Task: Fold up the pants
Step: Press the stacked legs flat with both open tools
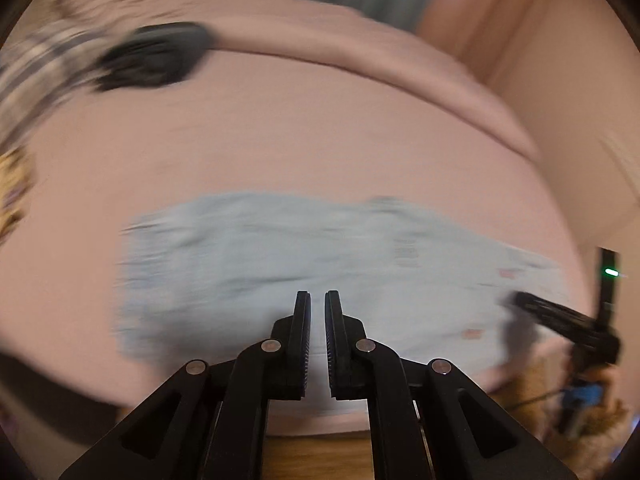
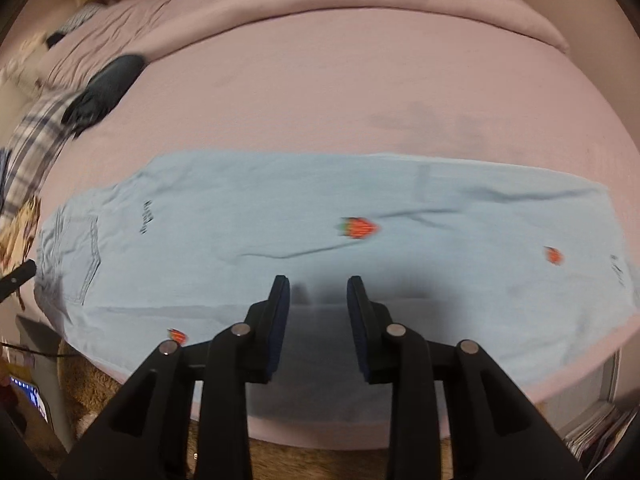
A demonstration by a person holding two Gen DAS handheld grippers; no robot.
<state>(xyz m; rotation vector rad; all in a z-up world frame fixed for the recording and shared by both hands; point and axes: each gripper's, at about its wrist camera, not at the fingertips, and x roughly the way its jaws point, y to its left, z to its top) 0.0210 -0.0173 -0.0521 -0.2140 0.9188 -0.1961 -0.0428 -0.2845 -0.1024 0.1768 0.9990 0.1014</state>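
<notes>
A pink bed (image 2: 320,92) fills most of the scene, its cover rolled into a thick fold (image 2: 360,4) along the far side. On the far left of the bed lies a dark rounded object (image 2: 106,88), touching a plaid cloth (image 2: 34,140) at the left edge. Near and below the bed, a brown furry rug (image 2: 92,388) covers the floor, with a lit screen (image 2: 30,396) at the near left

Pants (image 2: 320,240) flat across bed (image 2: 340,92), dark object (image 2: 106,88) behind-left, perhaps touching plaid cloth (image 2: 36,144)
</notes>
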